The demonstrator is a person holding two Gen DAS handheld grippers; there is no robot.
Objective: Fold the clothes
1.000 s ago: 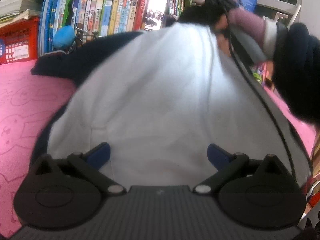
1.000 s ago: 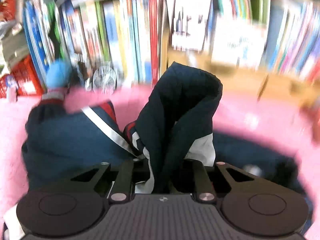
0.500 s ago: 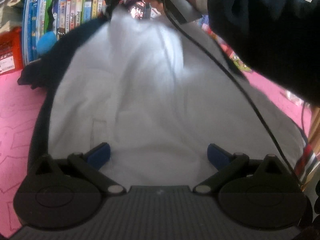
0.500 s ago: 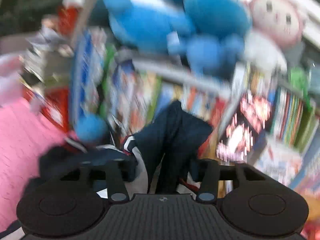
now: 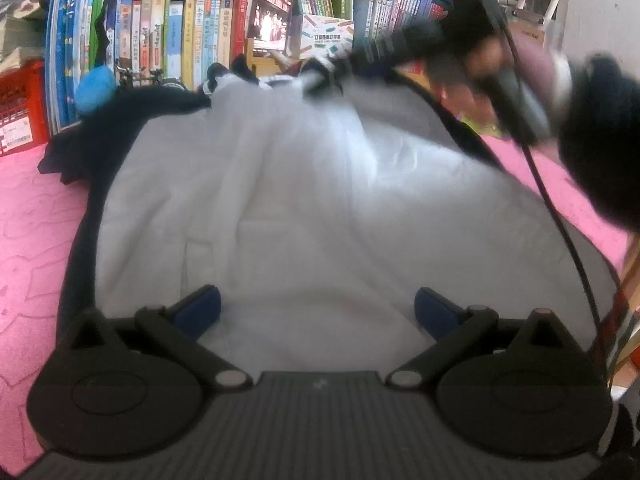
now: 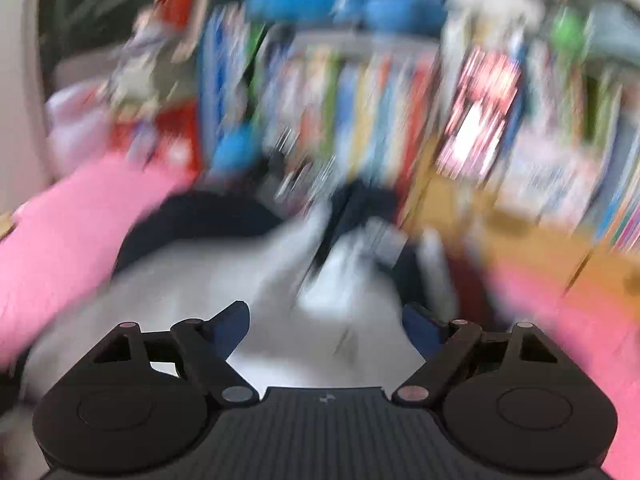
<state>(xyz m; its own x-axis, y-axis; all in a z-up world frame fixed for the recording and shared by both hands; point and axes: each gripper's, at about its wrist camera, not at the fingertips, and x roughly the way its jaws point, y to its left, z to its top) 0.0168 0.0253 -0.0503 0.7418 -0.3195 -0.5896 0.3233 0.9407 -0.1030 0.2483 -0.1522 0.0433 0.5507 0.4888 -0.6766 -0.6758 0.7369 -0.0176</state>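
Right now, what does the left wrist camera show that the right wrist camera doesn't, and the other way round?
Only the left wrist view shows the person's dark sleeve, the trailing black cable and sharp book spines. It also shows the left gripper with its jaws wide over the cloth.

Only the right wrist view, badly blurred, shows the right gripper, its jaws opening with nothing pinched between them.

Both show the jacket's pale lining spread on the pink mat, with the bookshelf behind.
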